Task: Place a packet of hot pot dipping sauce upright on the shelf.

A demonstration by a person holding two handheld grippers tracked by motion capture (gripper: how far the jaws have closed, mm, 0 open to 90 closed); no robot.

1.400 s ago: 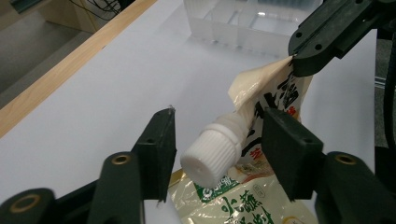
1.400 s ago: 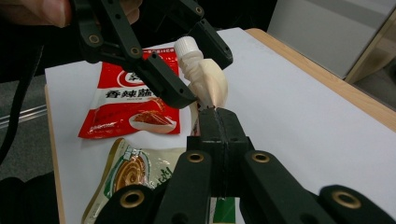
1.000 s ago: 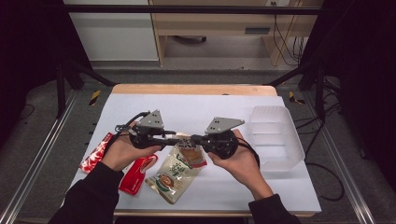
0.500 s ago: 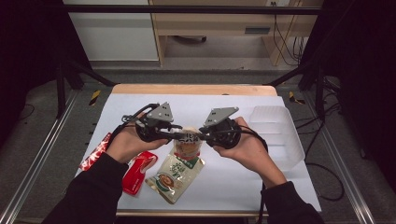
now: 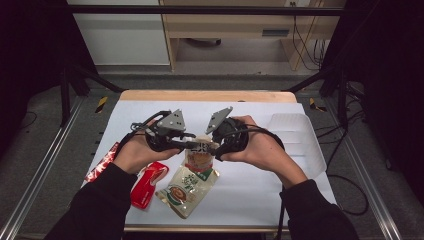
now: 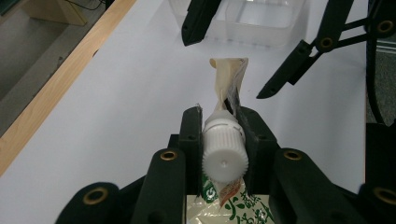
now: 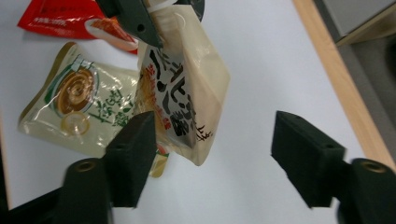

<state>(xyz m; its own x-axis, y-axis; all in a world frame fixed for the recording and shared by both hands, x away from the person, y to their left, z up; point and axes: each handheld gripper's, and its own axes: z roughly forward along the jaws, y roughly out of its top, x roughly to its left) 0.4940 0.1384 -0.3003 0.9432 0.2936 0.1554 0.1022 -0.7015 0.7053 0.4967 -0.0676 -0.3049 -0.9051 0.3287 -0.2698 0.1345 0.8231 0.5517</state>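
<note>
A beige spout pouch (image 5: 199, 154) with black lettering hangs above the white table (image 5: 250, 190), between my two grippers. My left gripper (image 6: 219, 116) is shut on the pouch's white ribbed cap (image 6: 225, 149), and the pouch body (image 6: 229, 77) twists away from it. In the high view the left gripper (image 5: 190, 145) comes in from the left. My right gripper (image 7: 215, 133) is open, its jaws wide apart, and the pouch (image 7: 187, 88) hangs by its left jaw. The right gripper (image 5: 214, 147) faces the left one across the pouch.
A green-printed pouch (image 5: 187, 185) lies flat under the held one. Two red packets (image 5: 147, 182) (image 5: 102, 162) lie to its left. A clear plastic bin (image 5: 295, 137) stands at the table's right. The wooden far edge (image 5: 200, 95) borders the white surface.
Both hands have moved a little away from the person and closer together. The beige pouch has risen with them, off the green pouch.
</note>
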